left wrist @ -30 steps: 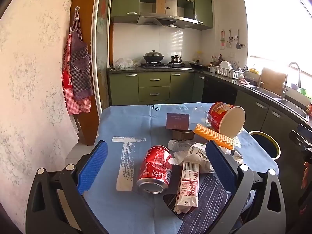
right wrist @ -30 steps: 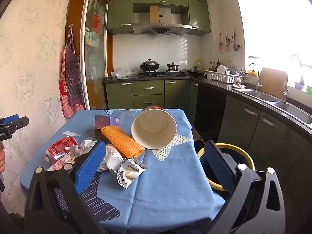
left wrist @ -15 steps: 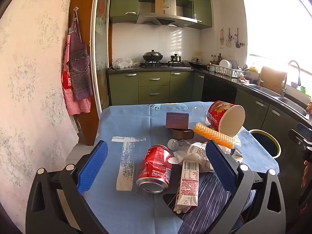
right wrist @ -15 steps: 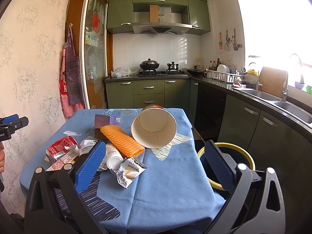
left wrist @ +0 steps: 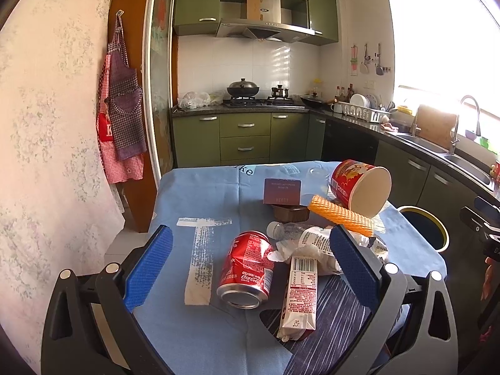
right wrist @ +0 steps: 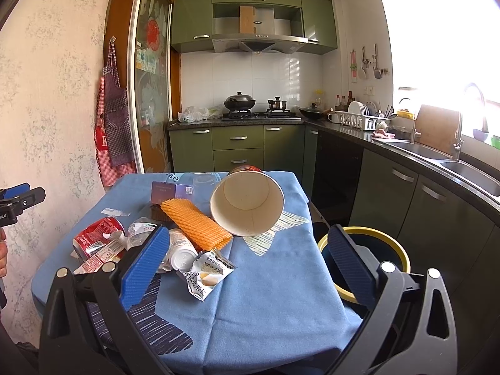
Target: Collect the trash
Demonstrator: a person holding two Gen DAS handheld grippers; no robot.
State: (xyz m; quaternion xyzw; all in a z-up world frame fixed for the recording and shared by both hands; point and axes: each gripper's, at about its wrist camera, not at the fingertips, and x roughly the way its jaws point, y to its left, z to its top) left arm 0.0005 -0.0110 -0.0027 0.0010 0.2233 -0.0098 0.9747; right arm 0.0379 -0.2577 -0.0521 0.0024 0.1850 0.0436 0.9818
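Both tools hovered over a table (right wrist: 265,297) covered with a blue cloth. The left gripper (left wrist: 250,262) had its jaws spread wide and empty above a crushed red can (left wrist: 247,265) and a flattened carton (left wrist: 300,293). The right gripper (right wrist: 247,262) was likewise spread wide, holding nothing. The trash lay bunched across the middle and left of the table: an orange foam sleeve (right wrist: 197,223) leaned against a tipped paper bucket (right wrist: 247,203), with a clear bottle (left wrist: 290,229), a white bottle (right wrist: 181,250) and a torn wrapper (right wrist: 206,275) near them. A purple box (left wrist: 282,191) and a brown tray (left wrist: 290,212) stood farther back. The near right part of the cloth was bare, giving free room. A yellow-rimmed bin (right wrist: 390,250) sat on the floor just beyond the table's right edge, partly hidden by the right gripper's finger. The table's near edge was cut off by both tools. The window at the far right was washed out by glare.
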